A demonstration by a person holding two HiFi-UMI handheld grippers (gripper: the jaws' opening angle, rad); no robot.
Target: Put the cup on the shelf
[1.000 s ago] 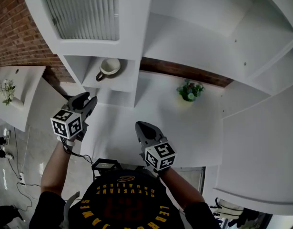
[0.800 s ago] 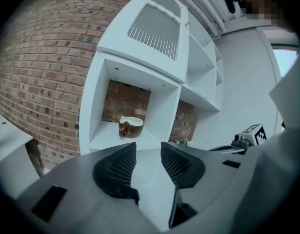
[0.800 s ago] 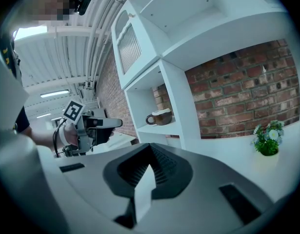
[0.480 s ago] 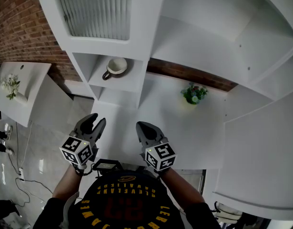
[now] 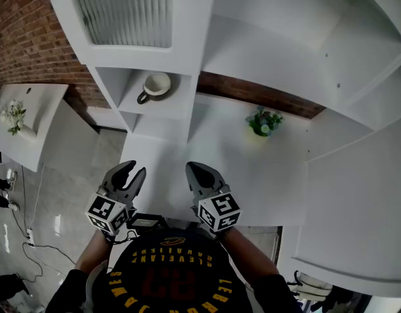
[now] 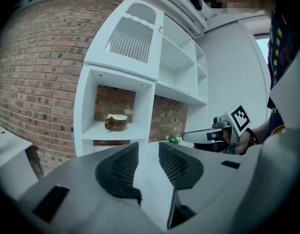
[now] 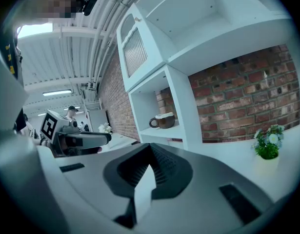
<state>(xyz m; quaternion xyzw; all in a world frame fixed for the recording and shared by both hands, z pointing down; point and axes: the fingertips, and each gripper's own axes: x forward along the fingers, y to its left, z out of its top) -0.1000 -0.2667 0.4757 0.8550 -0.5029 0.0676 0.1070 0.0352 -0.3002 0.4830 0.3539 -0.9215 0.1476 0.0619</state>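
Head view, with both gripper views in support. We find the cup (image 5: 154, 85) standing upright on the floor of the small open compartment (image 5: 166, 107) at the left end of the shelf (image 5: 265, 51). It sits back from that floor's front edge, with its handle turned toward the left wall. The left gripper (image 5: 133, 171) hangs over the front left corner of the bench (image 5: 252, 175); its jaws are apart and closing, with nothing between them. The right gripper (image 5: 195, 171) hangs just beside it over the bench's front edge, its jaws pressed together on nothing. Both are well apart from the cup, so we judge the placing done and any remaining hazard to lie in further motion. First, a renewed reach into the compartment could push the cup against the back or left wall, or catch its handle and tip it, since the opening leaves little room round a gripper. Second, we note that each gripper carries a marker cube, which could strike the compartment's right wall (image 5: 192, 100) or the front edge of its floor and jar the cup. Third, a forward sweep of the right gripper across the bench could topple the small plant (image 5: 263, 122) near the back edge. Finally, the cup's footing cannot be checked from these views; if it rests unevenly, a knock to the shelf might shift it.
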